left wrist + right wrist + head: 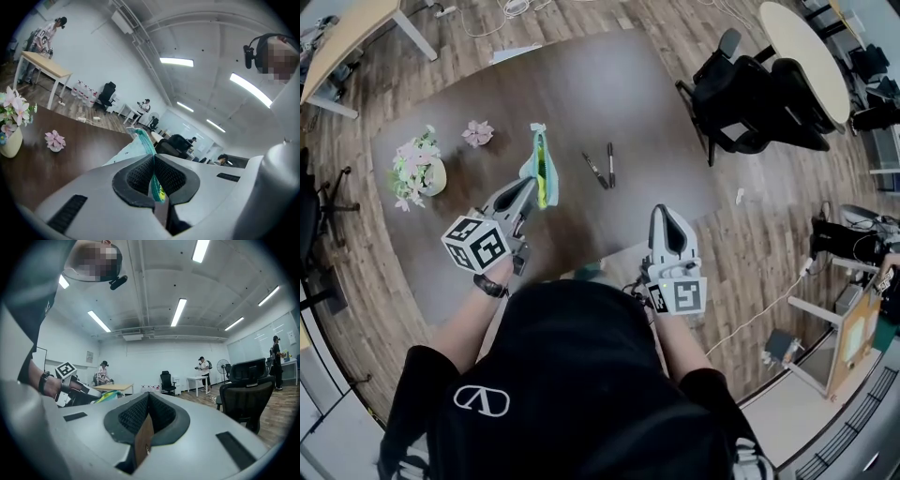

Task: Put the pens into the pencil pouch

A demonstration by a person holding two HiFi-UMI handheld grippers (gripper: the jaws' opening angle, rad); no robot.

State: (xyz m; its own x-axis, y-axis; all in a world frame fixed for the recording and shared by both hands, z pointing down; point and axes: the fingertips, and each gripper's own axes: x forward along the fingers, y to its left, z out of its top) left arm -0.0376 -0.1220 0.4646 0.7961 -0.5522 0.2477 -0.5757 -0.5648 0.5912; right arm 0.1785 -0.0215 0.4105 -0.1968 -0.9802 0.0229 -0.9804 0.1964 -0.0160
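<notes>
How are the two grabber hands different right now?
The left gripper pinches the teal pencil pouch; the right gripper pinches nothing. The left gripper is tilted sideways; the right gripper sits level. Both have their jaws shut.

No words or numbers are showing clearly enough to read. A white oval logo (482, 400) is sitting on the person's black shirt (581, 394) at seven o'clock in the head view; it is a shape, not letters. Black-and-white square patterns are covering the left marker cube (476, 244) and the right marker cube (680, 295). A small wall sign (89, 356) is looking too tiny to read.
</notes>
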